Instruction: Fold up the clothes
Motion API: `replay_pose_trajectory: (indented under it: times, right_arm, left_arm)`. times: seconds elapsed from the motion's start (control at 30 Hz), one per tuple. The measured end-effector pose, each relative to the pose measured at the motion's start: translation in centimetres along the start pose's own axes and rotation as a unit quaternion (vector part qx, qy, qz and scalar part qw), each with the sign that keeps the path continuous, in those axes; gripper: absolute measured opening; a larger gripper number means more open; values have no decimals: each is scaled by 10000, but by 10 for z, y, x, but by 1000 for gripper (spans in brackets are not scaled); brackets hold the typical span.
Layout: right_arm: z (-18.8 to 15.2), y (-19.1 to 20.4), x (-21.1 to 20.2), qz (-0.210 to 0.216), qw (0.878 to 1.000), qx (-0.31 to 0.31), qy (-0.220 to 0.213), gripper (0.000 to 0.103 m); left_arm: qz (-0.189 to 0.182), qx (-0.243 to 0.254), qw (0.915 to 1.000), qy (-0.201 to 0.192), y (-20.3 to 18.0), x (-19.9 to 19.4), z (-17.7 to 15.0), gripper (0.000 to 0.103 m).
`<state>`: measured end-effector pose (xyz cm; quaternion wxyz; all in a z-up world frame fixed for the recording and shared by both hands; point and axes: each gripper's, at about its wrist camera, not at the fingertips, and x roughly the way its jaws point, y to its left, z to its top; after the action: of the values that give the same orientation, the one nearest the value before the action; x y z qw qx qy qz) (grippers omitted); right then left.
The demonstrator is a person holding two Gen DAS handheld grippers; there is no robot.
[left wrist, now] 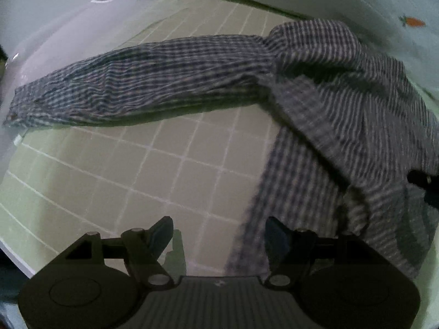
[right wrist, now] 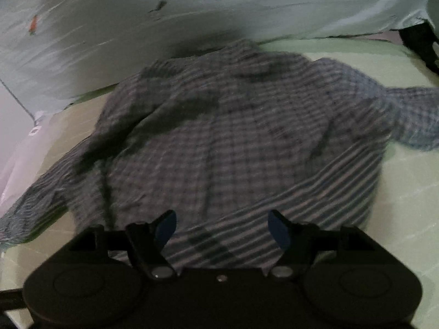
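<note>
Left gripper (left wrist: 219, 233): nearest the lens in the left wrist view, fingers spread wide, nothing between them; it hovers over bare mat just beside the shirt's lower edge.
Left gripper fingers (left wrist: 162, 233): dark with blue pads, one over the mat, the other at the shirt's hem; whether that one touches the cloth I cannot tell.
Right gripper (right wrist: 222, 227): fingers spread wide and holding nothing, poised above the shirt's lower part.
Right gripper fingers (right wrist: 278, 229): blue pads over the striped cloth; contact cannot be told, since the frame is blurred.
Shirt (right wrist: 233, 137): dark checked long-sleeved shirt, spread on the mat, body rumpled with shadowed creases.
Sleeve (left wrist: 137, 82): stretches out sideways from the shirt's body across the mat, its cuff reaching the mat's edge.
Other sleeve (right wrist: 411, 115): sticks out from the shirt's opposite shoulder.
Mat (left wrist: 164, 178): pale green with a white grid, lying under the shirt.
Sheet (right wrist: 247, 13): pale cloth printed with small orange carrots, beyond the shirt's collar end.
Bag (right wrist: 16, 159): pale shiny plastic, beside the shirt's near sleeve.
</note>
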<state>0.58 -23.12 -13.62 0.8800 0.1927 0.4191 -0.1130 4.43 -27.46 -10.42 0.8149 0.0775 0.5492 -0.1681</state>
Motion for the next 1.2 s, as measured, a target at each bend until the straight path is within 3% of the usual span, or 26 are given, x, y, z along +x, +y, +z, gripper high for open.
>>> replay_pose_trajectory:
  times: [0.2, 0.27, 0.33, 0.43, 0.53, 0.67, 0.77, 1.07, 1.1, 1.2]
  right_arm:
    - [-24, 42, 6, 100, 9994, 323, 81, 74]
    - [-31, 53, 9, 127, 9991, 376, 146, 68]
    - [-35, 55, 5, 95, 9992, 348, 191, 25]
    - [-39, 54, -5, 97, 9993, 316, 173, 3]
    - [-40, 38, -32, 138, 9992, 376, -37, 2]
    - [-47, 4, -74, -185, 9988, 355, -273, 2]
    - [-57, -39, -97, -621, 9955, 671, -237, 2]
    - [-67, -128, -110, -1328, 9834, 1231, 139, 4]
    - [-68, -138, -112, -1406, 9814, 1292, 181, 9]
    - [-66, -146, -109, -1340, 9838, 1171, 234, 54]
  left_arm:
    - [31, 522, 9986, -1, 30, -4, 3, 76]
    - [6, 565, 9984, 23, 37, -6, 5, 76]
    - [-85, 599, 9982, 11, 42, -10, 5, 76]
    - [-193, 594, 9980, -20, 41, -12, 4, 76]
    - [-275, 625, 9977, -56, 32, -14, 4, 76]
    - [-446, 614, 9970, -125, 9, -17, 4, 76]
    - [-585, 674, 9959, -146, -15, -19, 2, 76]
    - [-876, 1029, 9908, 55, -80, -14, -14, 77]
    - [-905, 1064, 9901, 105, -85, -13, -16, 78]
    - [-987, 1169, 9879, 246, -99, -10, -22, 79]
